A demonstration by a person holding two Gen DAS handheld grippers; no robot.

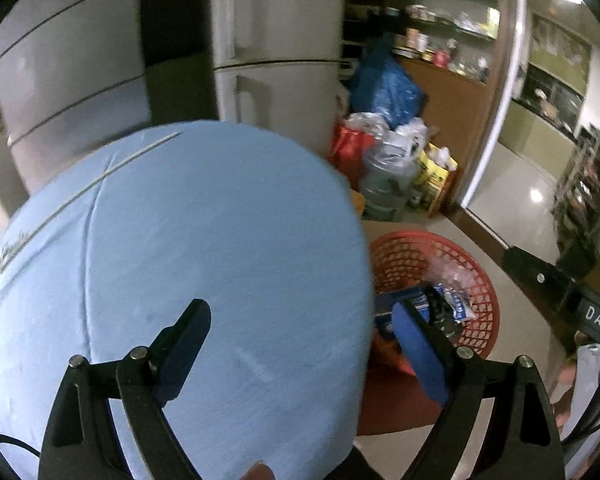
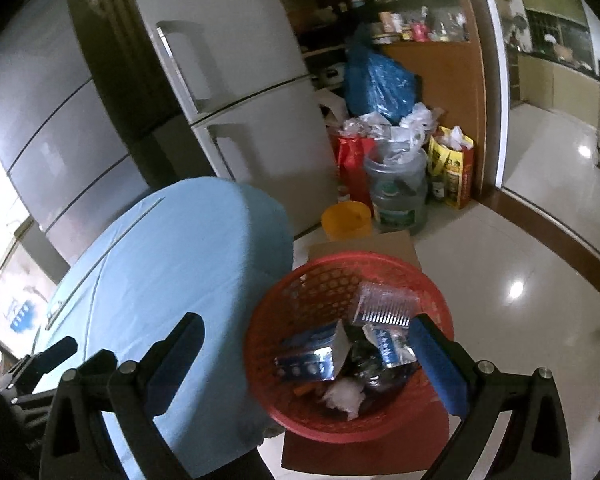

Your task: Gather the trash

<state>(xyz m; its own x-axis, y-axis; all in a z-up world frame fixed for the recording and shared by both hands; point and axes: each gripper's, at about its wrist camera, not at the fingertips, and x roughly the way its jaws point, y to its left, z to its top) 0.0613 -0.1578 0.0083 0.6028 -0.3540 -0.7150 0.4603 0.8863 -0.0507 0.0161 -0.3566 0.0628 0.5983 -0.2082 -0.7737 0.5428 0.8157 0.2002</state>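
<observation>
A red mesh basket stands on the floor beside a round table with a light blue cloth. It holds blue-and-silver wrappers, a clear plastic tray and a white crumpled wad. My right gripper is open and empty above the basket. My left gripper is open and empty over the table cloth, with the basket to its right. The right gripper's body shows at the right edge of the left wrist view.
Two grey fridges stand behind the table. Bags, a blue sack, a large water jug and a yellow tub crowd the floor by a wooden shelf. Brown cardboard lies under the basket. Shiny tiled floor lies to the right.
</observation>
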